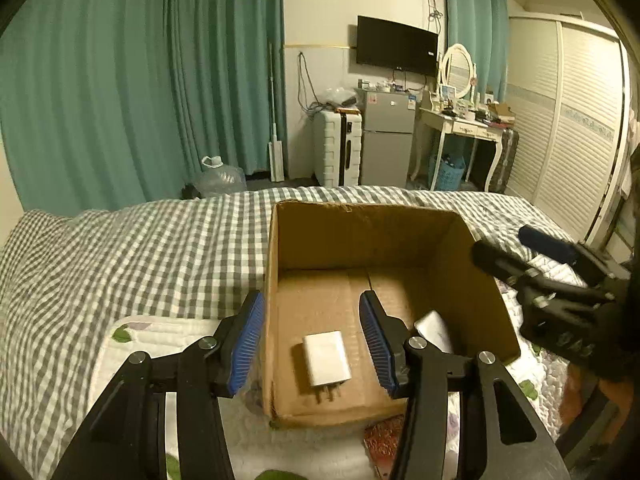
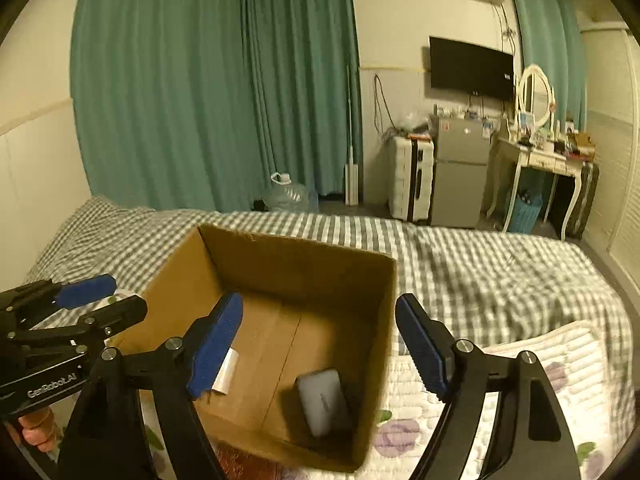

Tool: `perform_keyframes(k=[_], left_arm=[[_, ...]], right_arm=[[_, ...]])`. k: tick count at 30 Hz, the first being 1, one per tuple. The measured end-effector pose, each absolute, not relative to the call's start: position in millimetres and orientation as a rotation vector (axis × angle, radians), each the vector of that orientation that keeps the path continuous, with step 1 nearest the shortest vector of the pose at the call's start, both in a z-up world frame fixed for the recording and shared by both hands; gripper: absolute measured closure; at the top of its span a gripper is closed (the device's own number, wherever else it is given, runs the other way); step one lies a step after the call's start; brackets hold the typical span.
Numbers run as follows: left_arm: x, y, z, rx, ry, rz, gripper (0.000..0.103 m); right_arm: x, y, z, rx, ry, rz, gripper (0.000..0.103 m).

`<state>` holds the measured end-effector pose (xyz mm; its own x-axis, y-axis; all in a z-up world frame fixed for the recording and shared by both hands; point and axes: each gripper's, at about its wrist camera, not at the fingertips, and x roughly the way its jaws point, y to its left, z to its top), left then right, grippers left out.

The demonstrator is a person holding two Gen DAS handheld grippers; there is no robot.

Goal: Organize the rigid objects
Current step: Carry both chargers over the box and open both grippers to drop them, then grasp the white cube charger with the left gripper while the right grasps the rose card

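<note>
An open cardboard box (image 1: 360, 236) (image 2: 296, 256) stands on the bed. A white plug charger (image 1: 326, 358) lies flat on its floor; in the right wrist view only its edge (image 2: 226, 372) shows behind a finger. A grey power bank (image 2: 323, 400) lies by the box's right wall, partly hidden in the left wrist view (image 1: 434, 330). My left gripper (image 1: 312, 344) is open and empty, straddling the box's left wall above the charger; it also shows in the right wrist view (image 2: 100, 296). My right gripper (image 2: 318, 350) is open and empty, straddling the right wall above the power bank; it also shows in the left wrist view (image 1: 516, 250).
The bed has a grey checked cover (image 1: 140, 264) and a white floral quilt (image 2: 532, 364) under the box. A red patterned thing (image 1: 384, 440) lies in front of the box. Beyond the bed are teal curtains, a water jug (image 1: 220, 178), suitcase, fridge and dressing table.
</note>
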<state>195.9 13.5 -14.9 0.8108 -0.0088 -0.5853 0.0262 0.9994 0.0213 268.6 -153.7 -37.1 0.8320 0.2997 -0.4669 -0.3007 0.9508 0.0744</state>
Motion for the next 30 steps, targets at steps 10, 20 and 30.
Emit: perform_keyframes(k=[10,20,30], left_arm=[[123,3,19,0.057,0.588,0.020,0.048],[80,12,-16,0.021,0.666,0.041,0.047],[85,40,-114,-0.020,0.858,0.094,0.045]], right_arm=[[193,-179,-4,0.017,0.510,0.331,0.024],[141,-179,-27,-0.029,0.545,0.339,0.019],[154,-165,-116,-0.070,0.702,0.328,0.012]])
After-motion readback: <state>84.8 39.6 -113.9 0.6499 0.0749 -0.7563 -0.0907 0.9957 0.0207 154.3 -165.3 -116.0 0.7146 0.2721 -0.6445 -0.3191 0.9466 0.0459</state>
